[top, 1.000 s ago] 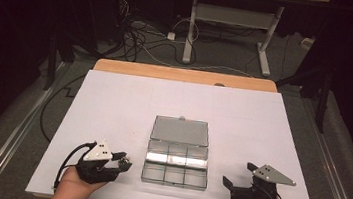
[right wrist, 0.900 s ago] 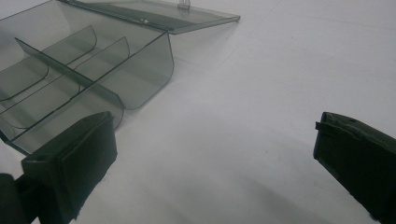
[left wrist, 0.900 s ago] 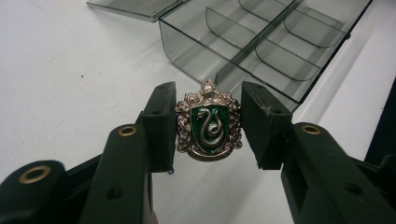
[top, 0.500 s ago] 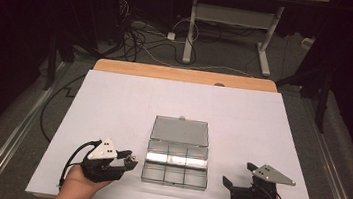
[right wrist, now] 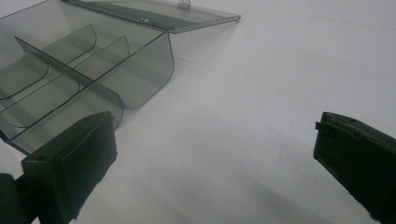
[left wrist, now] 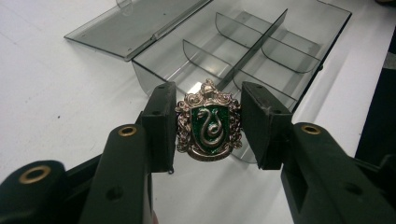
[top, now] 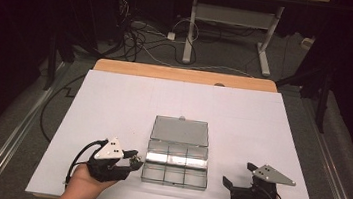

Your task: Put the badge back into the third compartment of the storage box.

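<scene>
A clear grey plastic organiser box (top: 176, 162) with several empty compartments lies open on the white table, its lid (top: 180, 130) laid flat behind it. My left gripper (top: 133, 159) sits just left of the box, shut on a small metal crest badge (left wrist: 208, 127) with a green shield and a silver snake. In the left gripper view the badge is pinched by its sides between both pads, just short of the box (left wrist: 261, 51). My right gripper (top: 238, 176) rests on the table right of the box, open with nothing between its fingers (right wrist: 74, 163). The box (right wrist: 79, 79) shows at its left.
The white table top (top: 113, 102) ends at a wooden edge (top: 182, 75) at the back. Beyond it are a dark floor, loose cables (top: 141, 35) and a white desk frame (top: 229, 20). A cable (top: 82, 156) loops from my left gripper.
My left gripper has edged slightly right toward the box with the badge. The right gripper has not moved.
</scene>
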